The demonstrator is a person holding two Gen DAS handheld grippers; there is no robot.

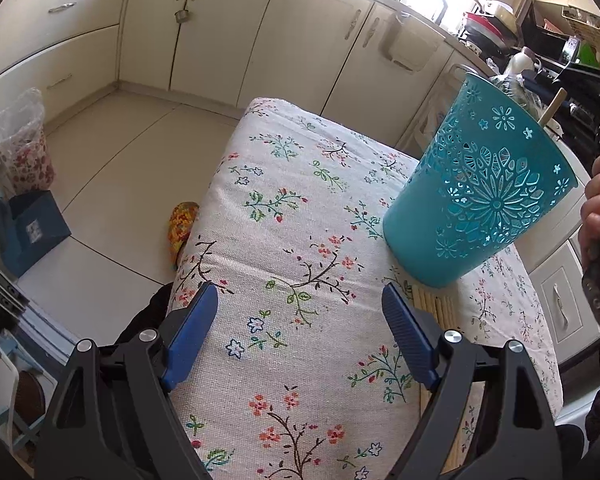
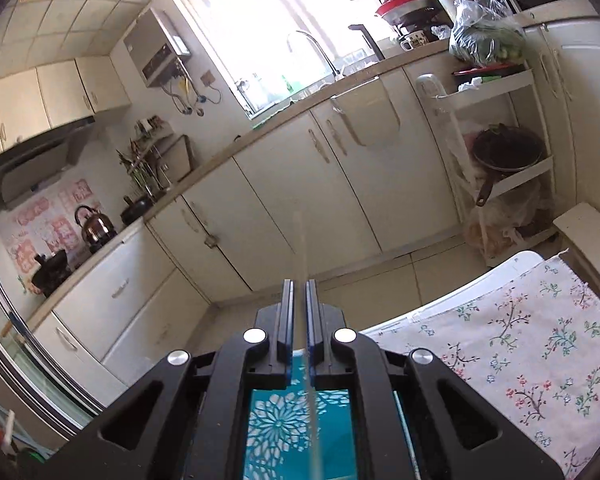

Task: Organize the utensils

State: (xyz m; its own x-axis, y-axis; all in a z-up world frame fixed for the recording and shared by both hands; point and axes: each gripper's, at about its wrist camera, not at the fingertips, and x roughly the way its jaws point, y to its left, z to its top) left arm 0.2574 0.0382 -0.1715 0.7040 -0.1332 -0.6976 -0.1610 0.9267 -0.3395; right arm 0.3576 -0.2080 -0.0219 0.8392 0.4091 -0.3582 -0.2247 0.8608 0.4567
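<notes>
Your right tongs (image 2: 299, 292) pinch one pale wooden chopstick (image 2: 303, 248) above the teal perforated plastic holder (image 1: 480, 184), standing at two o'clock on the floral-clothed counter (image 1: 300, 240). Left tongs (image 1: 300, 312) gape empty (more chopsticks (image 1: 436, 308) wait beside the holder's base).
</notes>
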